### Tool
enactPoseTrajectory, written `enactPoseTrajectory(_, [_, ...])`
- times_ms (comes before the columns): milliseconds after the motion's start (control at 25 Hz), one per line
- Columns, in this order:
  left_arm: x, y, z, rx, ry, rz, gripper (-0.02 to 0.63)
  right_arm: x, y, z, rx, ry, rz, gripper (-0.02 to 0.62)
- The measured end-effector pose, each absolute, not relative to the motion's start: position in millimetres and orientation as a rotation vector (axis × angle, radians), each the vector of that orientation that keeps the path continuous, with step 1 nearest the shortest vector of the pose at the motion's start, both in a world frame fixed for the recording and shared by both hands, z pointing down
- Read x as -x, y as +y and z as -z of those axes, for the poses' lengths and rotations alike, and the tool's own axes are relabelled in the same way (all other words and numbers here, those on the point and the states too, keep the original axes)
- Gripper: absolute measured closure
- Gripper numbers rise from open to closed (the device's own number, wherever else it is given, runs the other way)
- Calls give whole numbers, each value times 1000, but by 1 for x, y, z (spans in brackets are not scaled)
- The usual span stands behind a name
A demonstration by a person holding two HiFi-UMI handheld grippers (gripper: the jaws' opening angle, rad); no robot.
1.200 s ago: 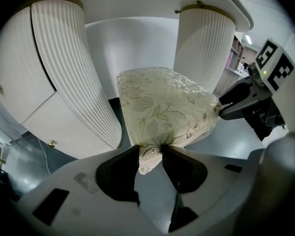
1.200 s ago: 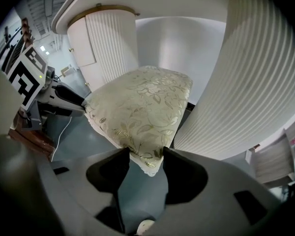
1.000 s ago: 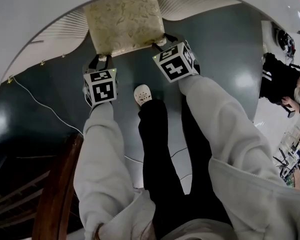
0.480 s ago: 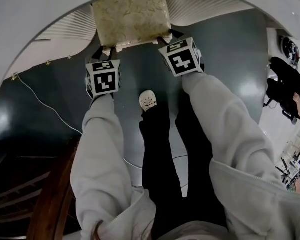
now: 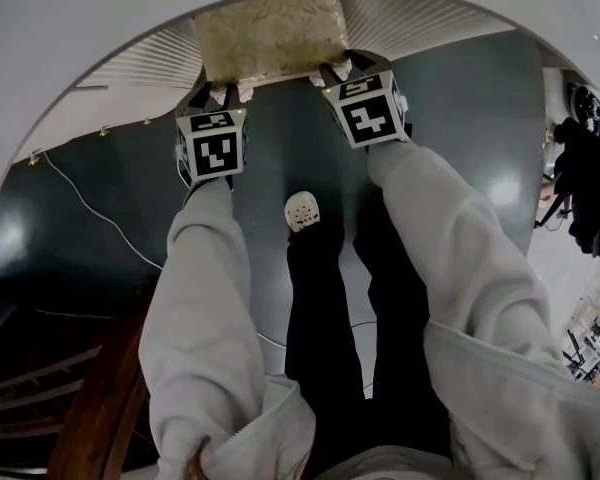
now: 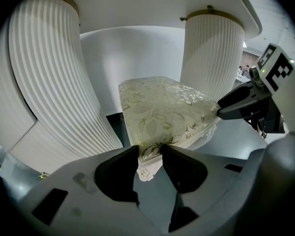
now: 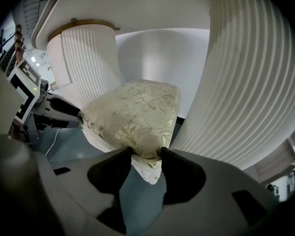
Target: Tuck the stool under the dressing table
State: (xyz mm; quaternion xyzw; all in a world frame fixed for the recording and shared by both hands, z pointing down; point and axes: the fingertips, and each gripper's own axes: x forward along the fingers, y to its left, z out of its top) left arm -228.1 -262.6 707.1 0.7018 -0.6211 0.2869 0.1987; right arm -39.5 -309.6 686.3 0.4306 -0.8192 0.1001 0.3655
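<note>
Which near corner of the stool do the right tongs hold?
The near right corner, beside the right-hand ribbed pedestal; the left tongs hold the other near corner.

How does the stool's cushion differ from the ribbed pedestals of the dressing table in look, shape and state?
The stool cushion has a cream-gold leaf pattern; the ribbed pedestals are plain white with vertical grooves. The cushion is low and flat on top; the pedestals are tall and rounded. The left gripper and the right gripper clamp the cushion's near corners; nothing grips the pedestals. Both are pale in colour.
</note>
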Motion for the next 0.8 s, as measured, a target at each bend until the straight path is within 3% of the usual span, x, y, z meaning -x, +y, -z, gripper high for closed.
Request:
enactPoseTrajectory(720, [243,-300,-698,-2050,-1830,-776,460,52,-343,-680,-1206,-2215,-130,352])
enactPoseTrajectory(800, [243,-295,-698,-2049,-1846,-770,459,48,-338,-679,-1245,-2221,-144,397])
